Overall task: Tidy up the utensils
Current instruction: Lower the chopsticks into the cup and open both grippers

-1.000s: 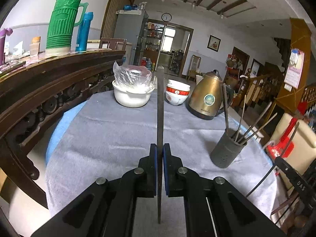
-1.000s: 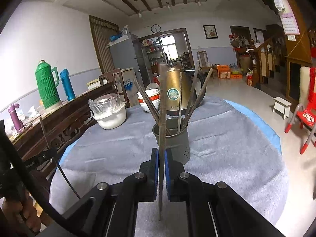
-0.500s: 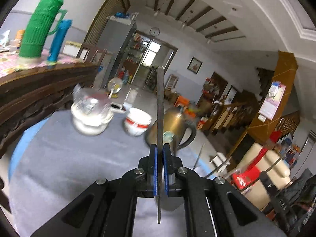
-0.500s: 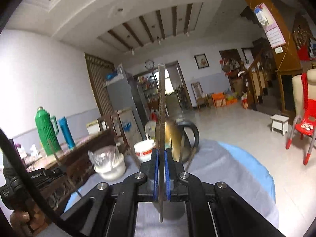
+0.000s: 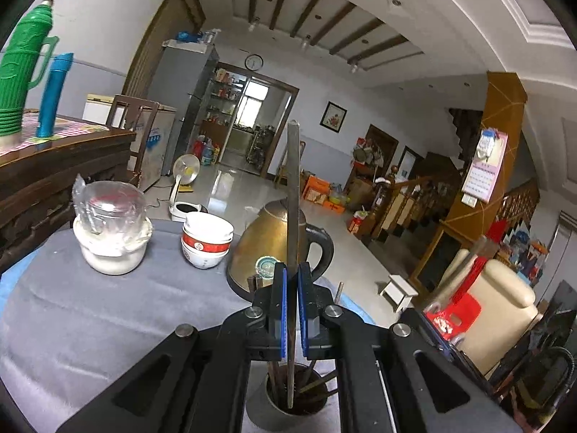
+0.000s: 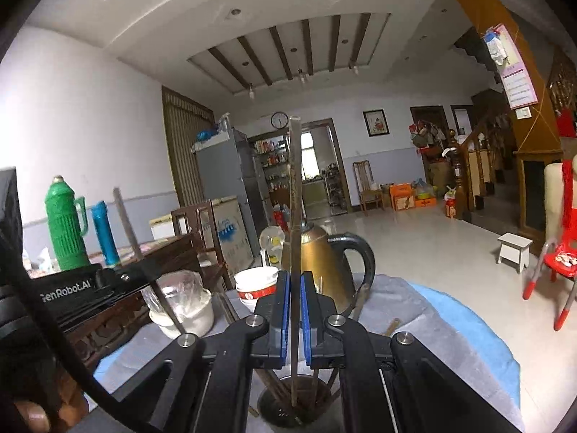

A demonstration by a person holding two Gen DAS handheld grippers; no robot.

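My left gripper (image 5: 292,270) is shut on a dark chopstick (image 5: 294,180) that stands upright. Its lower tip hangs in the mouth of the grey utensil holder (image 5: 259,415), which sits right under the jaws with several chopsticks in it. My right gripper (image 6: 294,278) is shut on a second upright chopstick (image 6: 295,187). That one's tip also reaches down into the same holder (image 6: 267,409). In the right wrist view the left gripper's body (image 6: 68,290) and its chopstick (image 6: 126,223) show at the left edge.
On the grey cloth of the round table (image 5: 90,317) stand a brass kettle (image 5: 263,245), stacked bowls (image 5: 207,245) and a plastic-covered white pot (image 5: 111,241). A wooden sideboard (image 5: 54,173) at the left carries a green thermos (image 5: 21,72) and a blue bottle (image 5: 54,97).
Both grippers have risen and moved in over the holder, each still gripping its chopstick. The holder, earlier ahead on the table, now lies under the jaws.
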